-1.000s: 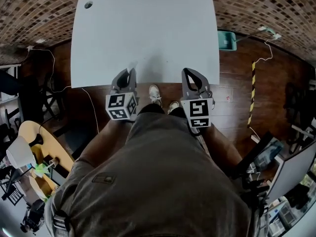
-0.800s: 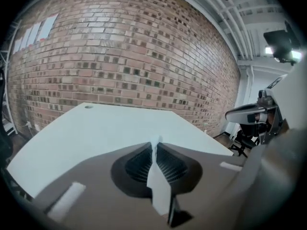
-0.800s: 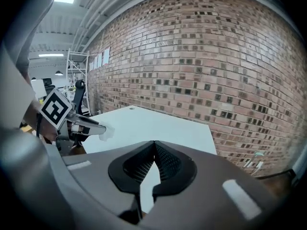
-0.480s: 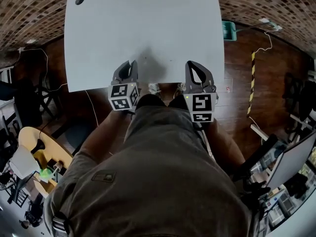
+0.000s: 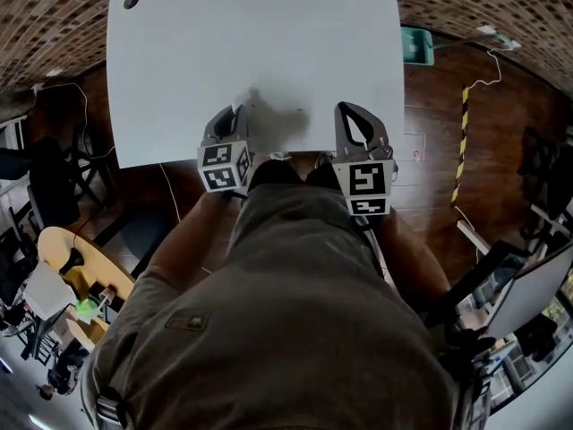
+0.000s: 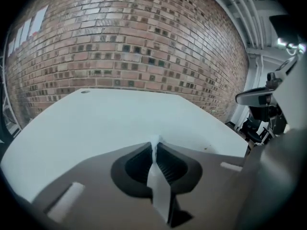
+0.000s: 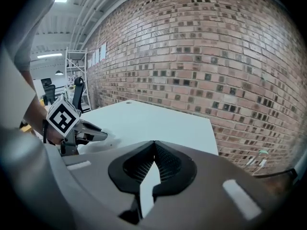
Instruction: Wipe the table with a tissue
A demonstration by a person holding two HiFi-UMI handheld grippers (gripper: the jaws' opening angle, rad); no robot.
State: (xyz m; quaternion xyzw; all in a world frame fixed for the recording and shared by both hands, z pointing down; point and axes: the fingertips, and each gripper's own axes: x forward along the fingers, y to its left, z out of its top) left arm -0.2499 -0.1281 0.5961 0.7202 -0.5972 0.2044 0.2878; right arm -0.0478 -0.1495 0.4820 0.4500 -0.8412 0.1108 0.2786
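The white table [image 5: 260,34] fills the upper middle of the head view. My left gripper [image 5: 237,112] reaches over its near edge, shut on a white tissue [image 6: 154,147]. The tissue shows as a thin strip pinched between the ribbed pads and pokes out just past the tips. In the head view it cannot be told apart from the white tabletop. My right gripper [image 5: 346,108] is level with it over the same edge, jaws shut [image 7: 153,145] and holding nothing. The right gripper view shows the left gripper [image 7: 93,136] low over the tabletop [image 7: 158,119].
A cable hole [image 5: 132,1] marks the table's far left corner. A brick wall [image 6: 129,47] stands behind the table. A green bin [image 5: 417,45] sits on the wooden floor to the right, near a yellow-black strip [image 5: 463,115]. A round wooden table [image 5: 67,253] and chairs stand at left.
Both grippers have moved forward, from the table's near edge to over the tabletop. The table now sits closer and larger in the head view.
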